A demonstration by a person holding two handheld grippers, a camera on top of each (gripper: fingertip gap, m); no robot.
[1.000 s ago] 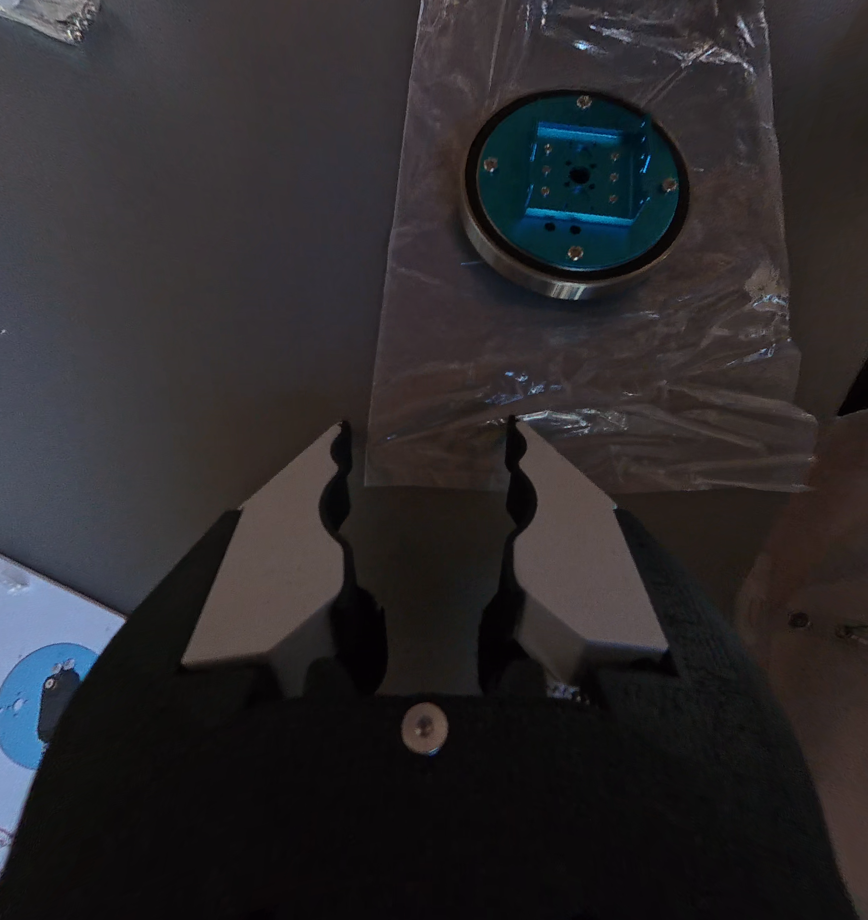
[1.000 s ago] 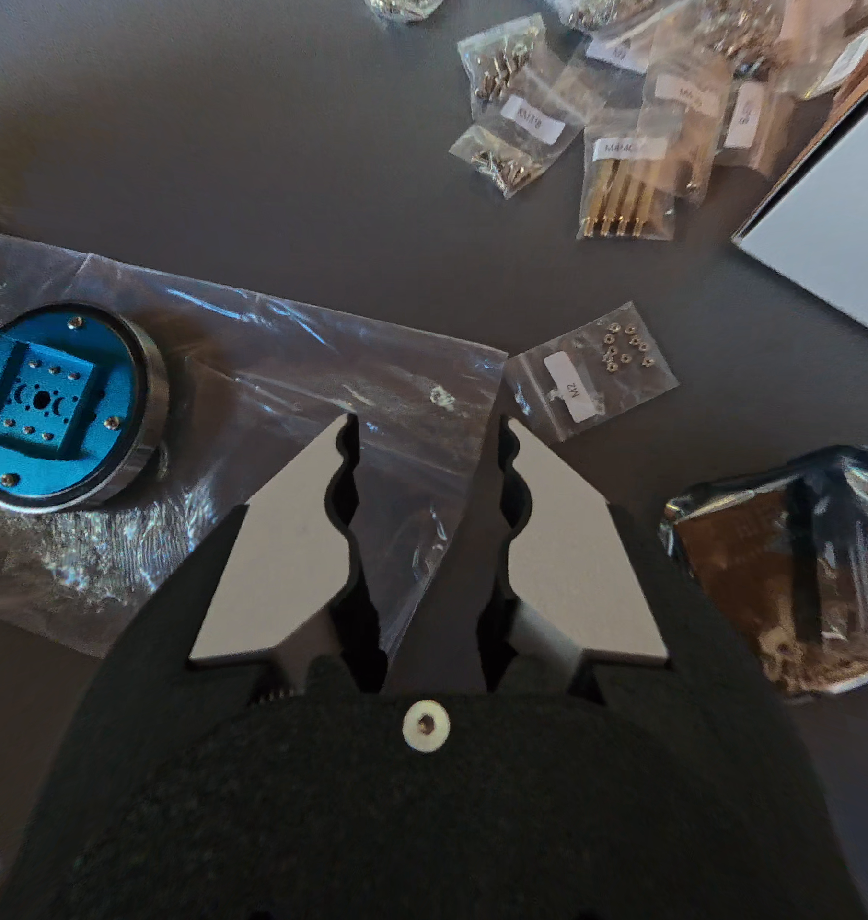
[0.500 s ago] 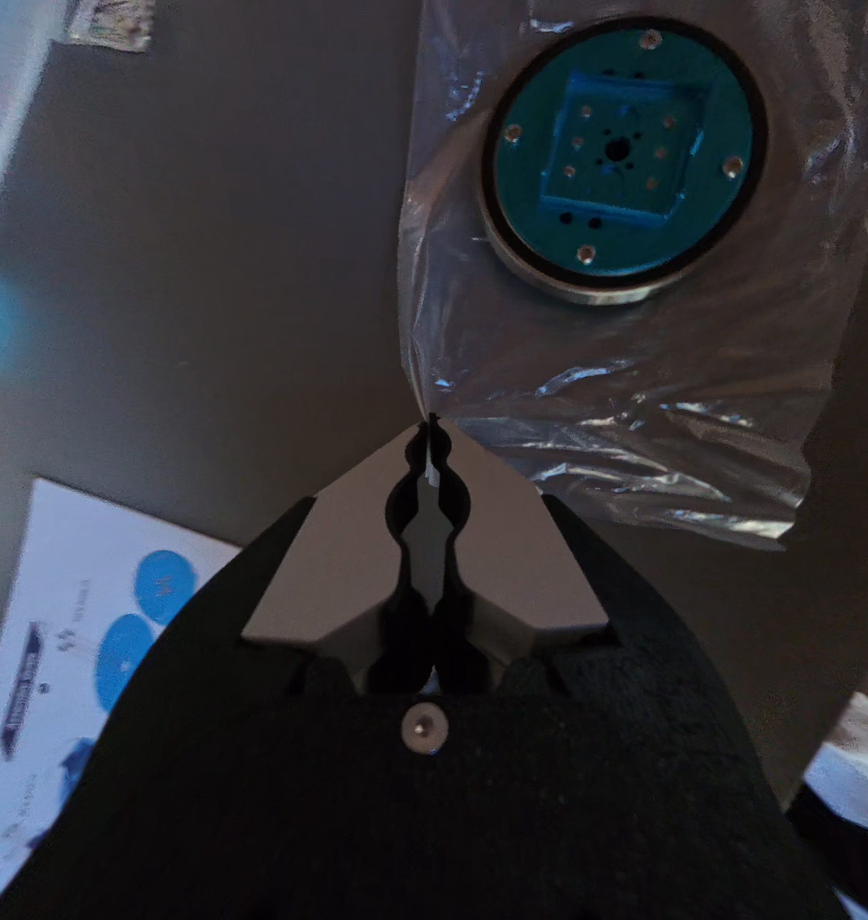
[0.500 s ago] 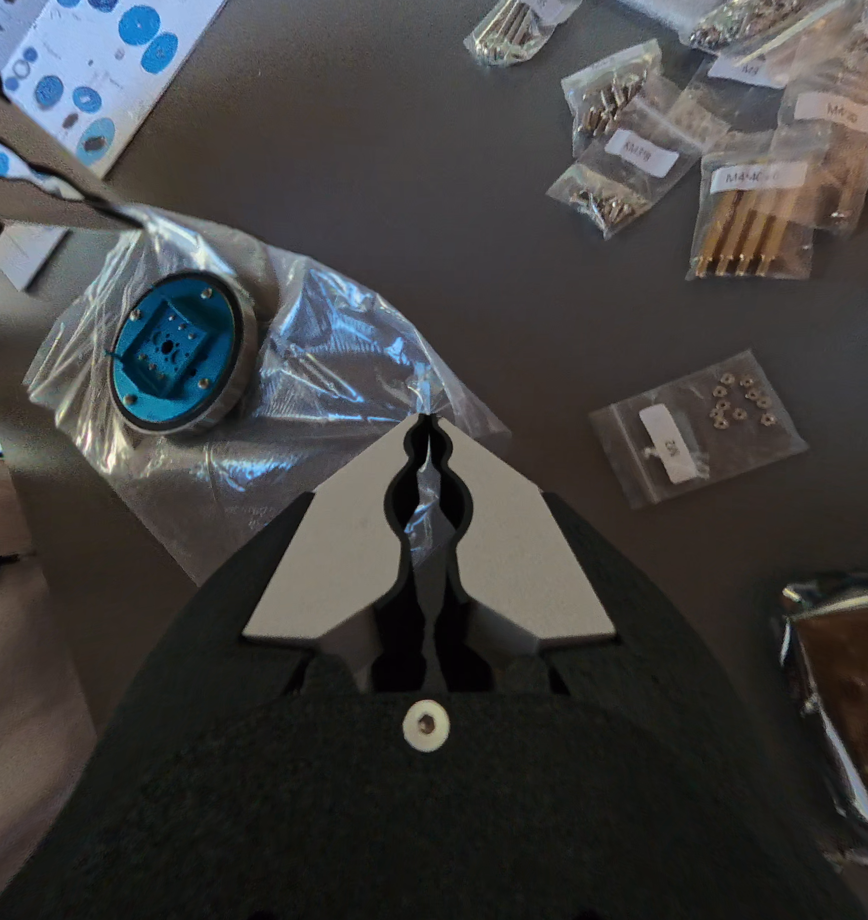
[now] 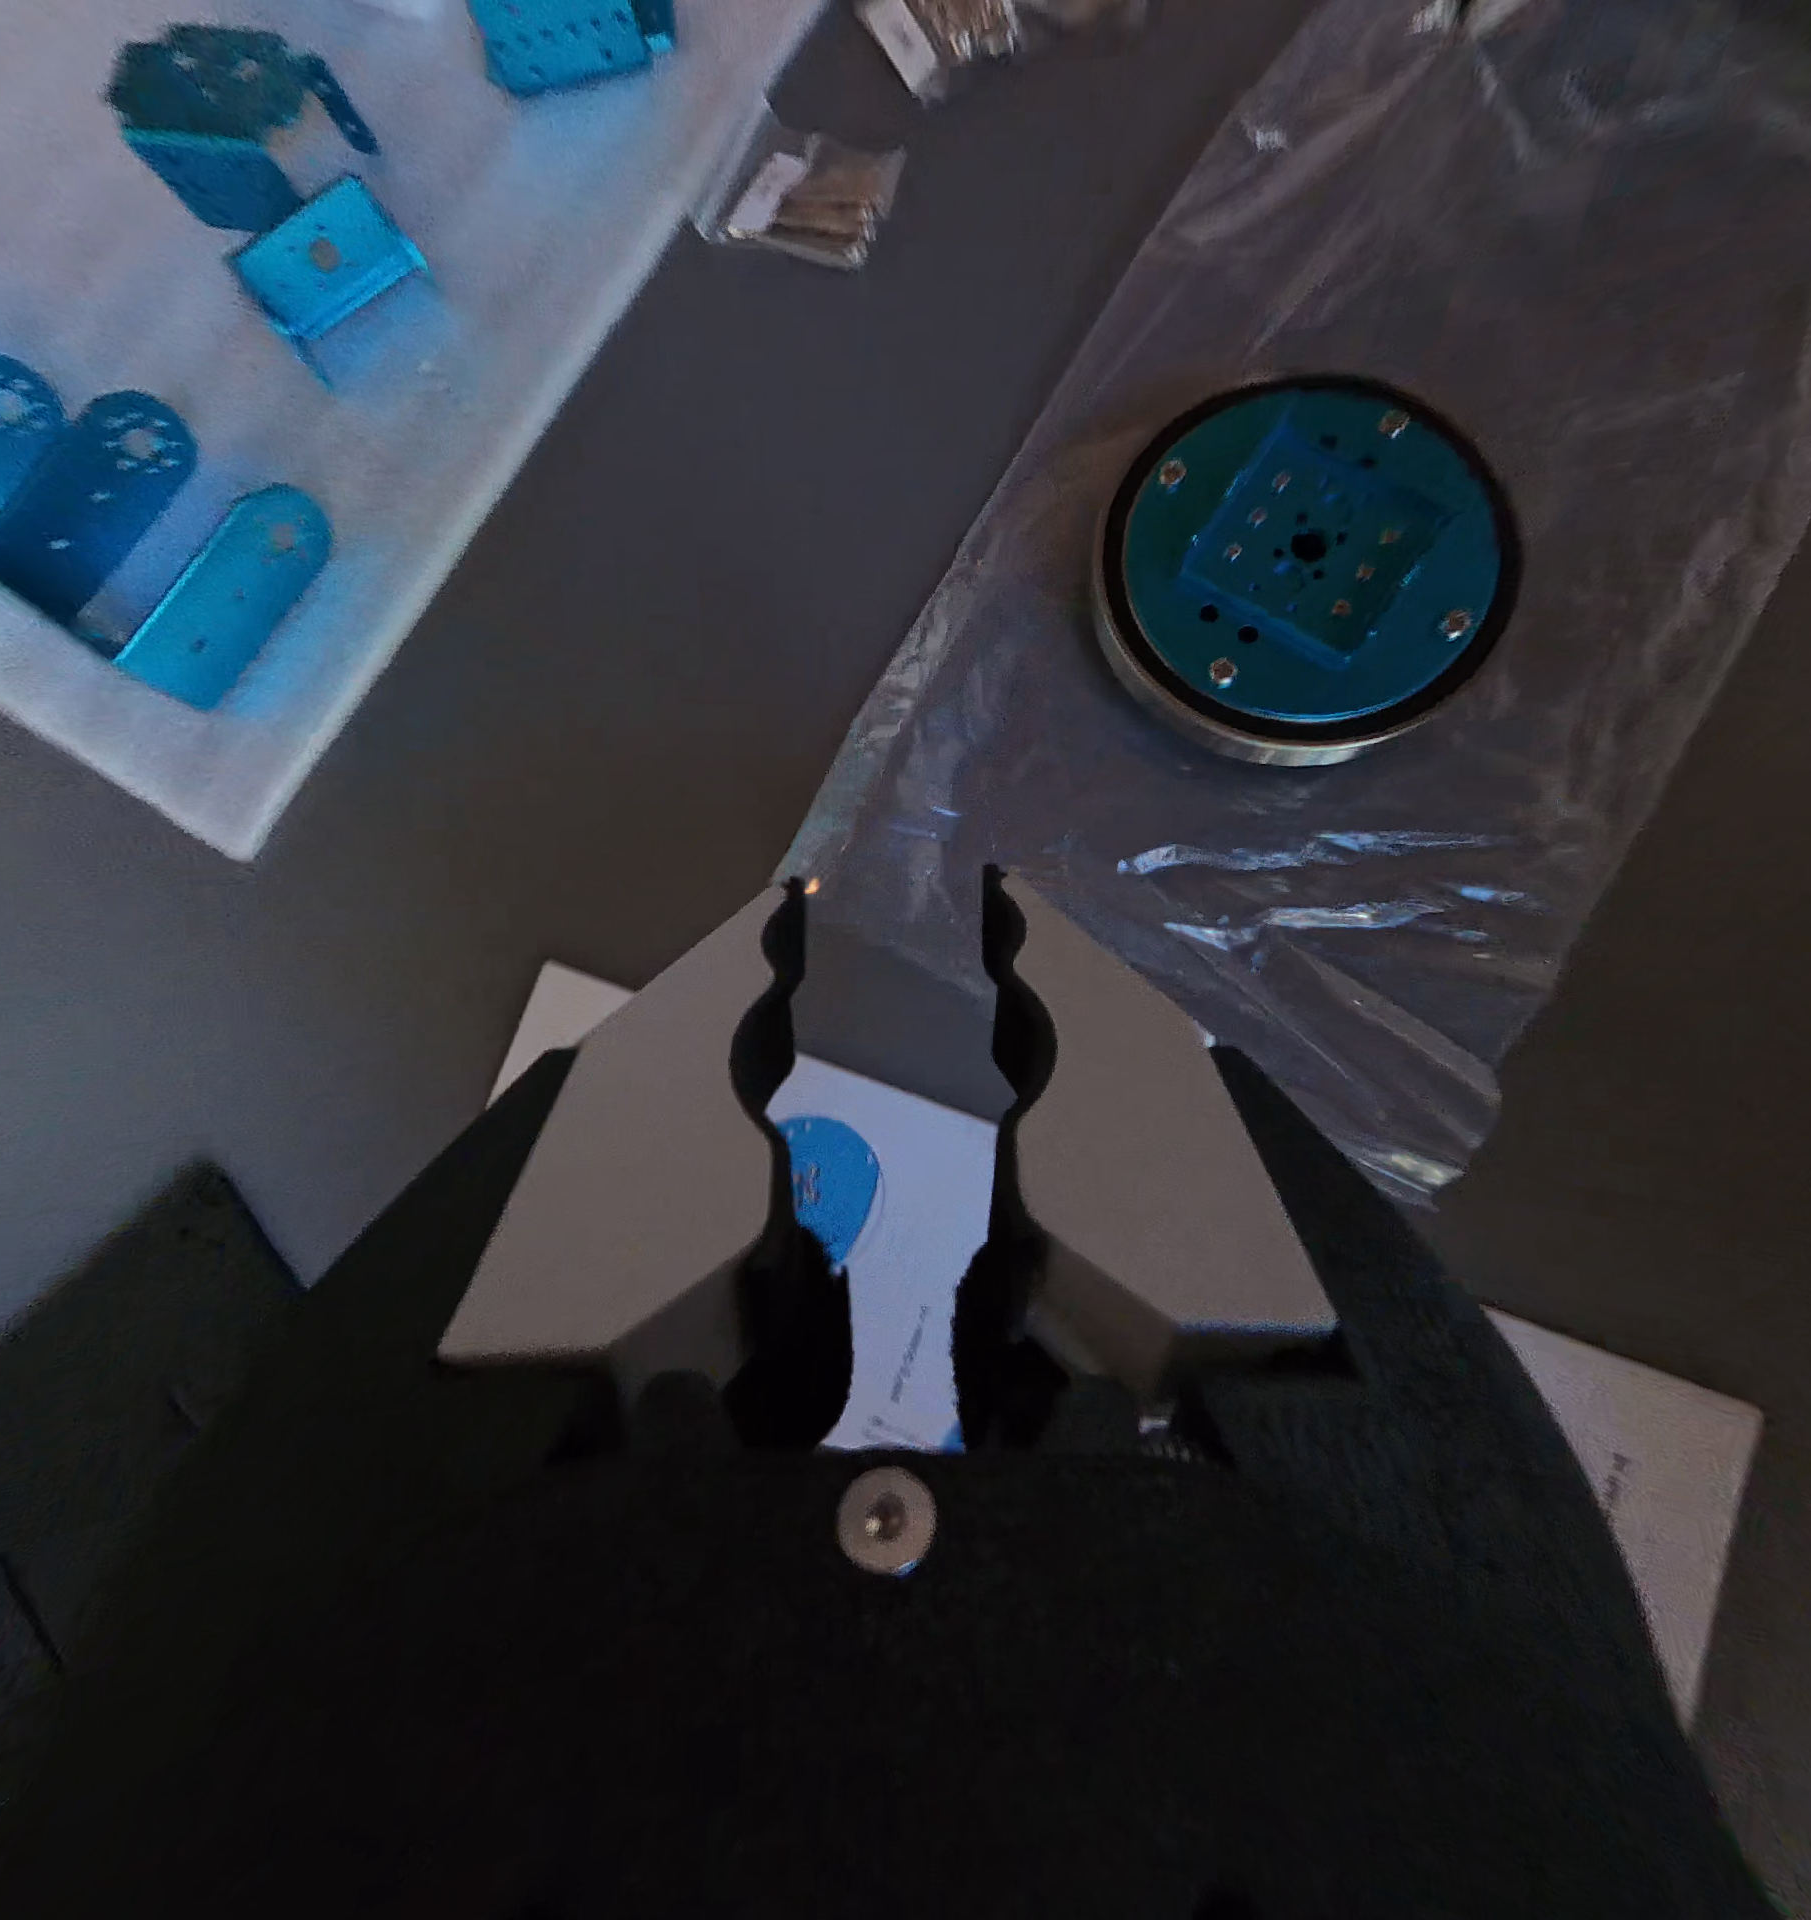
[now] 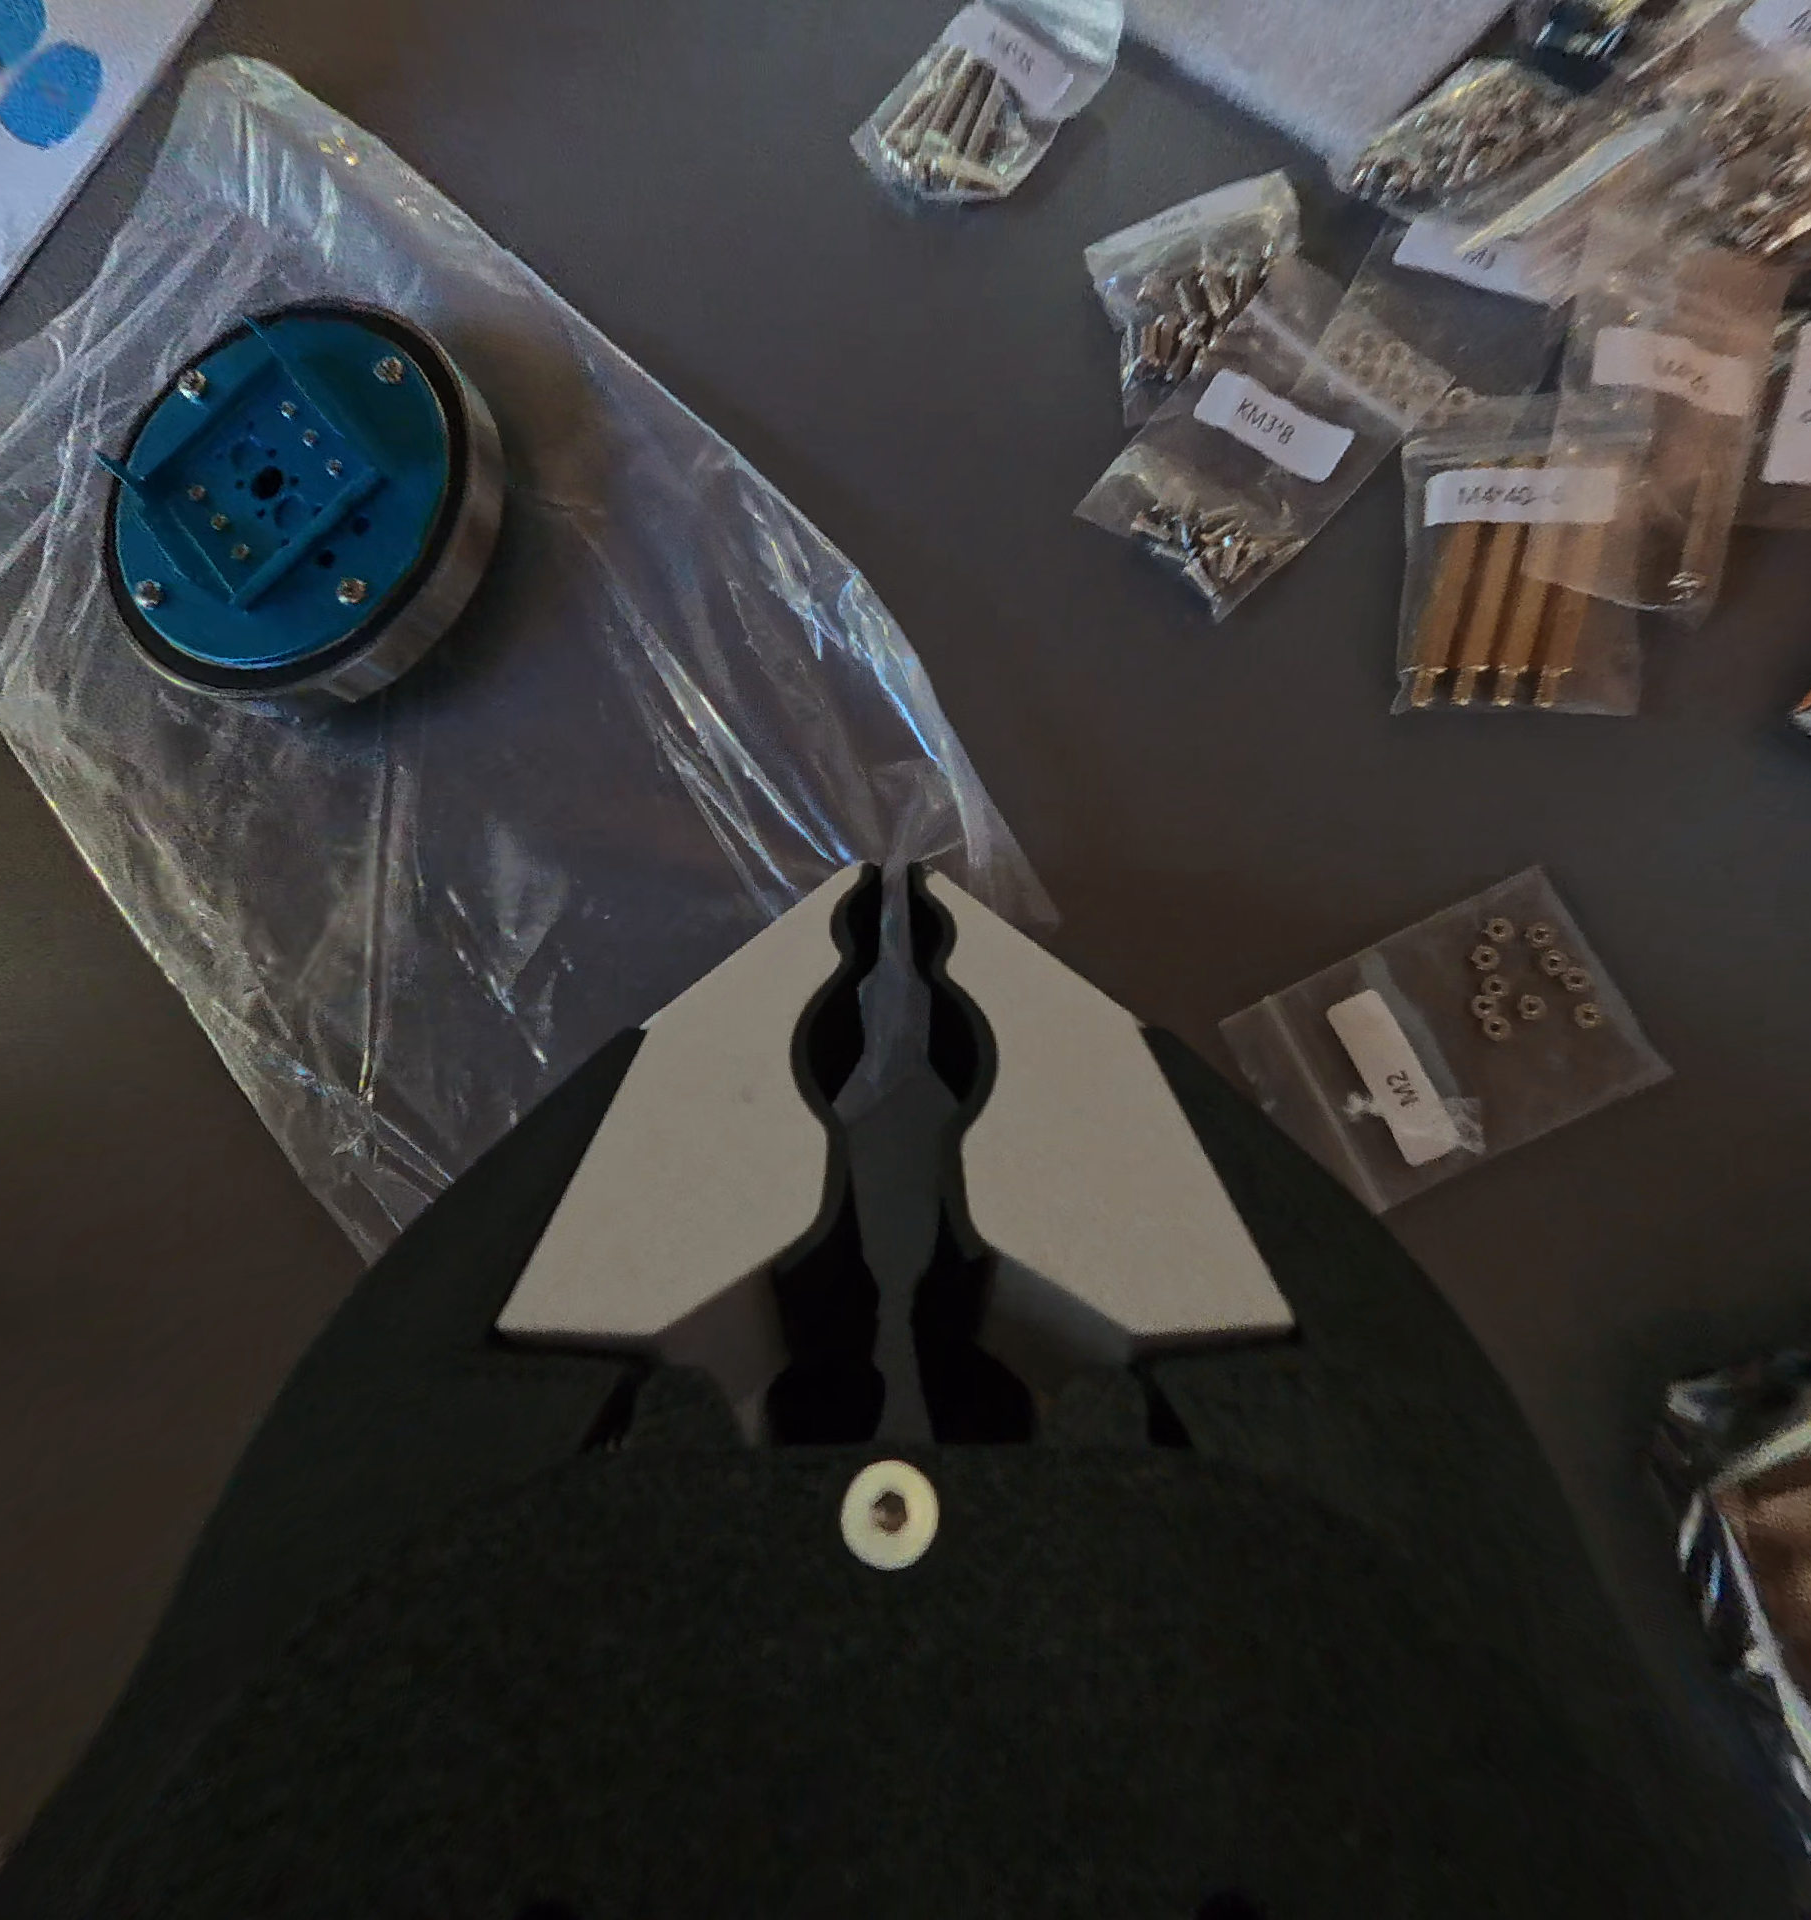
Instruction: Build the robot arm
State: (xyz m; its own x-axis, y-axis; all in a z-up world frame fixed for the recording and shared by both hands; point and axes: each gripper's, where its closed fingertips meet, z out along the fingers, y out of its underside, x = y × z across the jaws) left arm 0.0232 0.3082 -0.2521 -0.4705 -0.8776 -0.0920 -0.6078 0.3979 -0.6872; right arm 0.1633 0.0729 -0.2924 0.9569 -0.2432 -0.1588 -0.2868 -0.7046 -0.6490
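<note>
A clear plastic bag [image 6: 527,790] lies on the dark table with a round blue and silver metal disc [image 6: 288,509] inside it. My right gripper [image 6: 893,883] is shut on the bag's near corner; crumpled film shows between its fingers. In the left wrist view the same bag [image 5: 1296,935] and disc [image 5: 1306,566] lie ahead to the right. My left gripper [image 5: 893,888] is open and empty, its tips just at the bag's near left edge, above a white printed sheet [image 5: 911,1226].
Several small bags of screws, nuts and brass standoffs [image 6: 1452,447] lie at the right, one small nut bag [image 6: 1441,1039] close by. A foil packet [image 6: 1774,1558] sits at lower right. A white foam tray [image 5: 288,582] with blue metal brackets [image 5: 153,540] is at the left. Left tips to right tips: about 30 centimeters.
My left gripper opened and let go of the bag's edge, and pulled back. My right gripper stays shut on the bag corner; the bag now lies flatter on the table.
</note>
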